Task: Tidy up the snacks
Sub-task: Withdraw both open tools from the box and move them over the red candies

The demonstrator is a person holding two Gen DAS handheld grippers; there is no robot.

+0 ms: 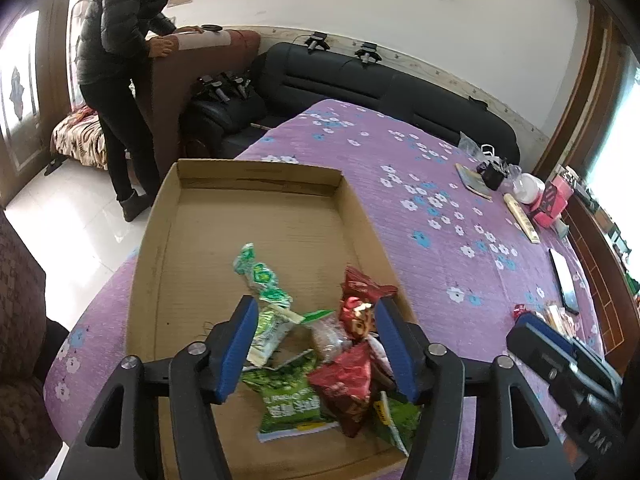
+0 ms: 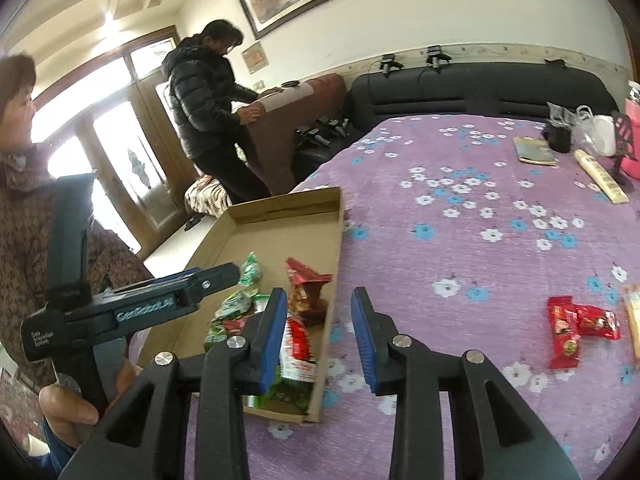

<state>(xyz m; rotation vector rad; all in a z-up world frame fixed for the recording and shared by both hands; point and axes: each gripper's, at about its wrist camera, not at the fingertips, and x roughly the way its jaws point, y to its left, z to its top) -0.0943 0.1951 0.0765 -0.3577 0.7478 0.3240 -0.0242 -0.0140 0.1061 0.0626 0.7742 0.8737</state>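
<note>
A shallow cardboard box [image 1: 158,240] lies on the purple flowered tablecloth [image 1: 440,220]. In its near half are several snack packets: green ones [image 1: 262,276] [image 1: 288,400] and red ones [image 1: 362,304] [image 1: 348,384]. My left gripper [image 1: 316,308] hovers open just above this pile, with nothing pressed between its blue pads. My right gripper [image 2: 320,296] is open and empty, above the box's right wall [image 2: 334,264]. To its right, two red packets [image 2: 564,332] [image 2: 598,322] and a pale packet [image 2: 634,316] lie on the cloth. The left gripper's finger [image 2: 216,274] shows from the side over the box.
A person in a black jacket [image 1: 120,40] bends over a brown chair beyond the table. A black sofa [image 1: 400,92] runs along the wall. At the table's far right lie a booklet [image 2: 534,151], a black cup [image 2: 559,136], a pink box [image 1: 554,200] and a phone [image 1: 564,280].
</note>
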